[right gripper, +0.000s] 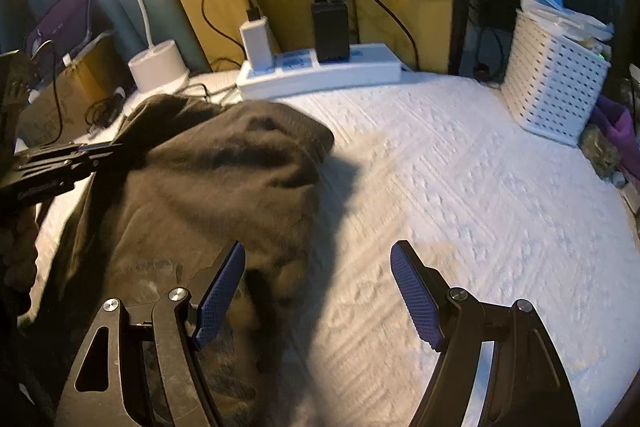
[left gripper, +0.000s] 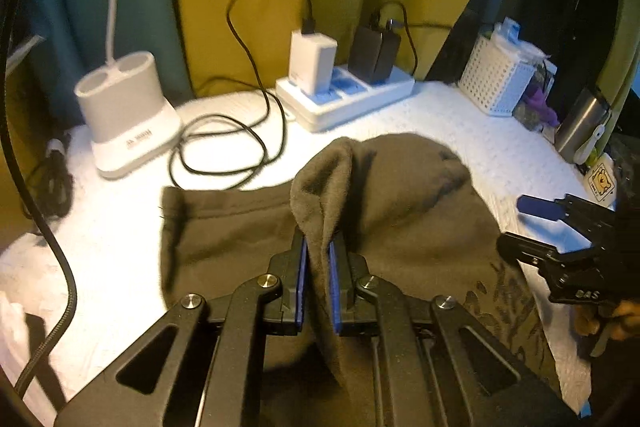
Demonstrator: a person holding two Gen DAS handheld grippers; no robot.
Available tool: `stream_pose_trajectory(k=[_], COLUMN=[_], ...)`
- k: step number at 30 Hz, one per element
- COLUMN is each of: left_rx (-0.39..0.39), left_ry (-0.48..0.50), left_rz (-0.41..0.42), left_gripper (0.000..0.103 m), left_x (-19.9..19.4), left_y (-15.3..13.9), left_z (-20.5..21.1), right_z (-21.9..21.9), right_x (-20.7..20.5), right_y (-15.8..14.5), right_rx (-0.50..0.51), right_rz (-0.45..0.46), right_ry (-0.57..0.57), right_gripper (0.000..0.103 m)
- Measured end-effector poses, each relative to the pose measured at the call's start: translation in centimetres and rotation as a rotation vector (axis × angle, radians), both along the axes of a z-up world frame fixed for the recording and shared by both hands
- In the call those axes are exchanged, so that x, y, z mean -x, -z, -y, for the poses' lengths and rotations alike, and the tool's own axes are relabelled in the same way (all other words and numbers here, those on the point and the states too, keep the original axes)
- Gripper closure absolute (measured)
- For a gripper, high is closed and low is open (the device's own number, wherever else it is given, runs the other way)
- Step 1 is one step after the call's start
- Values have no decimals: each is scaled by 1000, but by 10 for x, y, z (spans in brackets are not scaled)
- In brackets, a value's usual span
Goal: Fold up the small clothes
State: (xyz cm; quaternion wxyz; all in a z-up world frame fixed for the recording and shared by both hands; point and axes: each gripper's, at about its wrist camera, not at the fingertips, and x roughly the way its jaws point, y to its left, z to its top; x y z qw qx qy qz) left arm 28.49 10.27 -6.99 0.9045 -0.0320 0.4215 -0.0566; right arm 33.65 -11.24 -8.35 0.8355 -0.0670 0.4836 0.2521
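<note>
the dark garment [left gripper: 400, 211] lies on the white padded tabletop [right gripper: 460, 187], in front of the power strip [left gripper: 344, 99], with its long axis running from the strip back toward the person. the left gripper [left gripper: 318, 267] is clenched on a raised fold of the garment: the cloth stands pinched between the blue pads and rises above the rest of the garment like a ridge. the right gripper [right gripper: 318, 291] is released, its fingers [right gripper: 416, 299] spread wide with nothing between them; one hangs over the garment's near right part, the other over bare tabletop. seen from the power strip, the garment's free right edge lies just left of and below the right gripper, so the right hand is the nearer one to that edge. my guess is the coming move needs it to shift slightly left and down to take the edge while the left holds its fold.
</note>
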Motion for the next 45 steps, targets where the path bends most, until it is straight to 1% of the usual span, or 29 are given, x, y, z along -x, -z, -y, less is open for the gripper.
stream_pose_trajectory(k=[4, 7, 11, 13, 14, 15, 16, 18, 21, 26, 28, 30, 33, 35, 37, 41, 45], left_rx=[5, 9, 21, 29, 35, 38, 41, 47, 52, 51, 44, 39, 58, 62, 81, 104, 131], left_ry=[-9, -20, -43, -50, -54, -57, -61, -69, -83, -110, -109, -113, -130, -146, -152, -150, -121], left_rz=[26, 35, 30, 26, 24, 22, 21, 23, 11, -77, -99, -100, -99, -89, -83, -82, -79], left_gripper=[95, 95, 95, 95, 95, 95, 95, 95, 95, 95, 93, 93, 88, 77, 73, 69, 68], left_x=[9, 13, 19, 22, 23, 24, 25, 26, 25, 14, 14, 17, 24, 31, 40, 61, 83], left_y=[-13, -17, -16, -15, -15, -15, -15, -16, -11, 19, 25, 23, 16, 12, 9, 5, 1], left_z=[-9, -14, -25, -29, -31, -33, -35, -40, -48, -55, -53, -52, -56, -59, -62, -57, -44], right_z=[-12, -20, -30, -36, -40, -45, -50, -60, -71, -73, -72, -71, -67, -63, -60, -52, -45], right_x=[-12, -26, -45, -52, -54, -56, -58, -59, -58, -62, -61, -60, -57, -53, -48, -32, -13], right_y=[-3, -3, 5, 10, 13, 16, 18, 20, 22, 31, 30, 27, 20, 15, 10, -4, -15], right_rx=[-48, -101, -158, -170, -170, -161, -146, -132, -82, -55, -44, -34, -21, -18, -15, -4, -2], right_rz=[-6, -36, -98, -119, -124, -130, -130, -111, -66, -54, -40, -32, -19, -11, -4, 20, 30], right_ry=[-17, -17, 6, 14, 13, 15, 18, 2, -24, -29, -32, -28, -16, -11, -8, -9, -12], right_gripper=[26, 26, 26, 28, 37, 41, 42, 42, 42, 43, 43, 43, 42, 42, 42, 42, 42])
